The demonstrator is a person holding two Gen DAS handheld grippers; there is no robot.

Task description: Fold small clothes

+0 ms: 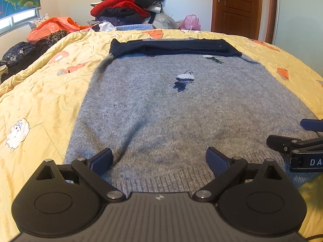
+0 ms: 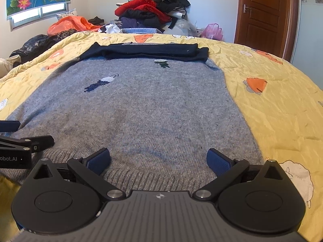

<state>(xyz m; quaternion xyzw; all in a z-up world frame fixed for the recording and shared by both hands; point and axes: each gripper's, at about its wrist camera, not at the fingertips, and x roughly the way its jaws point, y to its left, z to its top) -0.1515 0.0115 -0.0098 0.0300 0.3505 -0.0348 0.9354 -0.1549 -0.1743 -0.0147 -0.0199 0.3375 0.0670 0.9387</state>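
Sweater (image 1: 181, 109) lies flat on the quilt (image 1: 40, 92), navy sleeves (image 1: 175, 47) folded across its far end, so both spread-jawed, empty grippers, left (image 1: 159, 159) and right (image 2: 158, 159), should pinch the near hem (image 2: 161, 178) evenly before lifting.

One grey sweater (image 1: 161, 111) mid-bed, two navy sleeves (image 1: 175, 47) across it; one clothes heap (image 1: 129, 4), one orange bag (image 1: 54, 27), one pink bag (image 1: 190, 23) beyond far edge; two tools.

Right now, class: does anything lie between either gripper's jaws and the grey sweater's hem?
Nothing visible does. The left gripper and right gripper both hover open right over the ribbed hem of the grey sweater, with only bare knit between the jaws.
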